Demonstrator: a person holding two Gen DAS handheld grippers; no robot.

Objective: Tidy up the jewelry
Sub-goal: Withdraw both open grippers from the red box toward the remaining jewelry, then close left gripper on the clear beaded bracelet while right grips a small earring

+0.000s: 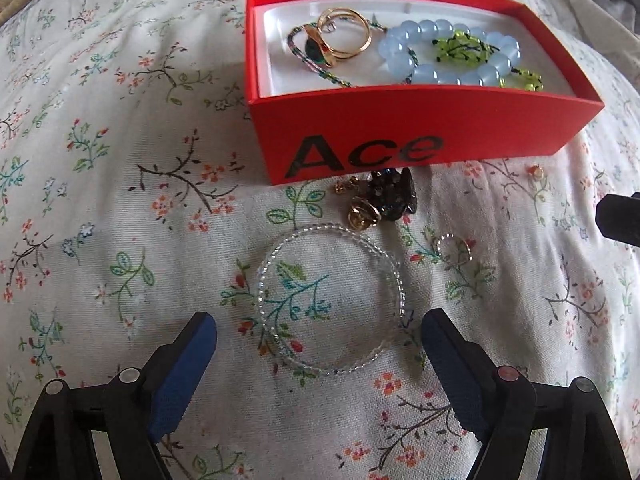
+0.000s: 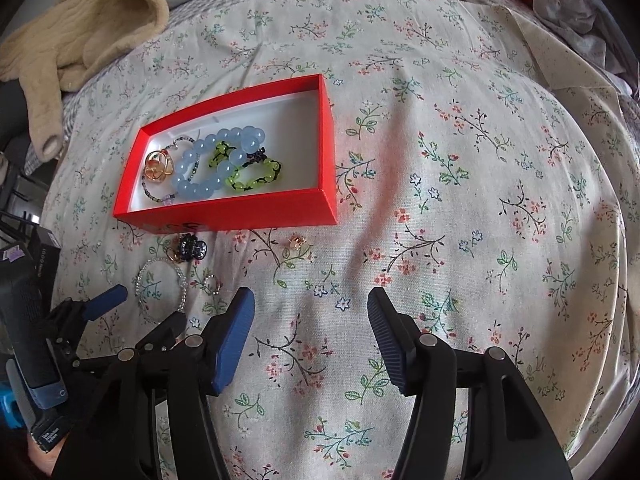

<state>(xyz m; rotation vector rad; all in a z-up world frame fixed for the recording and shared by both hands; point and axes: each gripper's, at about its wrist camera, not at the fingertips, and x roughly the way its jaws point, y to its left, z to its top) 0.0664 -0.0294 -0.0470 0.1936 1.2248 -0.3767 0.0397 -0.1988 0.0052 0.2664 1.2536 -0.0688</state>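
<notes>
The left hand-held gripper (image 1: 319, 326) stands wide open and empty, its pads flanking a clear bead bracelet (image 1: 330, 300) lying on the floral bedsheet (image 1: 120, 200). The right hand-held gripper (image 2: 311, 306) is likewise open and empty. The red box (image 1: 400, 136) holds 1 blue bead bracelet (image 1: 452, 54), 1 gold ring (image 1: 346, 36) and green beads (image 1: 460, 50).

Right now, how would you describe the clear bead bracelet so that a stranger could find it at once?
Find the red box marked "Ace" on the floral bedspread. In front of it lie some small pieces; the clear bead bracelet is the wide ring nearest the open left gripper. Unlike the dark clip and small rings beside it, it is see-through.
</notes>
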